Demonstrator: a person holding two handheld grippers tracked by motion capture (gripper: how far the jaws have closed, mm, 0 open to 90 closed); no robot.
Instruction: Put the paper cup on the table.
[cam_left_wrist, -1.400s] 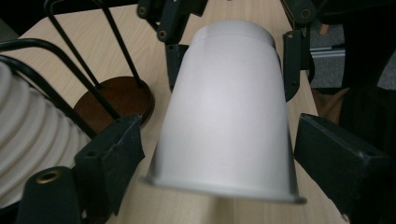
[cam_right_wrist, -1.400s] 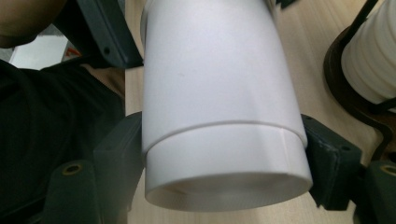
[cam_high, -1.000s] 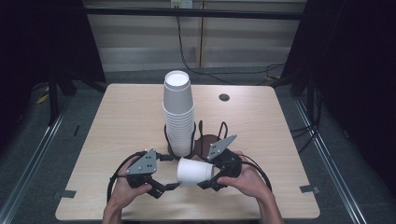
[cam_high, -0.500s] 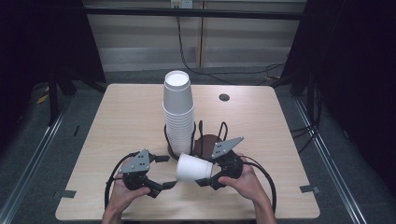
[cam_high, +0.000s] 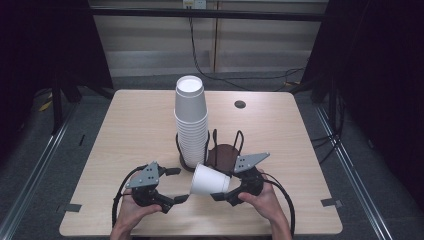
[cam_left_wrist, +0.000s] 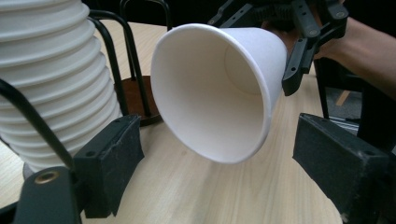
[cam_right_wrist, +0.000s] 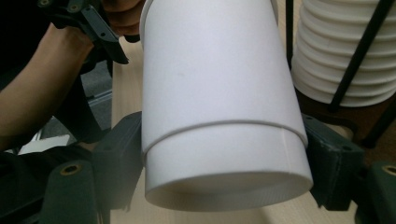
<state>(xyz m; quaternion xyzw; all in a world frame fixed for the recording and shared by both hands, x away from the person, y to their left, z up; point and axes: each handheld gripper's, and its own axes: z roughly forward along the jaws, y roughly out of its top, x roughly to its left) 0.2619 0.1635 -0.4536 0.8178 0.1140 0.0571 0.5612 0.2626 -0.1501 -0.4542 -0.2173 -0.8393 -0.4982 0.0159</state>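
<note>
Your right gripper (cam_high: 226, 192) grips a white cup (cam_high: 210, 180) by its base, lying sideways above the table's (cam_high: 130, 125) near edge, mouth toward your left gripper (cam_high: 176, 186), whose jaws stand apart and empty. Squeeze harder and the thin wall may crumple; swing carelessly and you could knock the stack (cam_high: 191, 125) in its rack (cam_high: 226, 150). No readable writing appears anywhere.

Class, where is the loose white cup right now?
In the high view the cup lies sideways in the right tongs, near the table's front edge, just in front of the cup stack, mouth facing the open left tongs.
</note>
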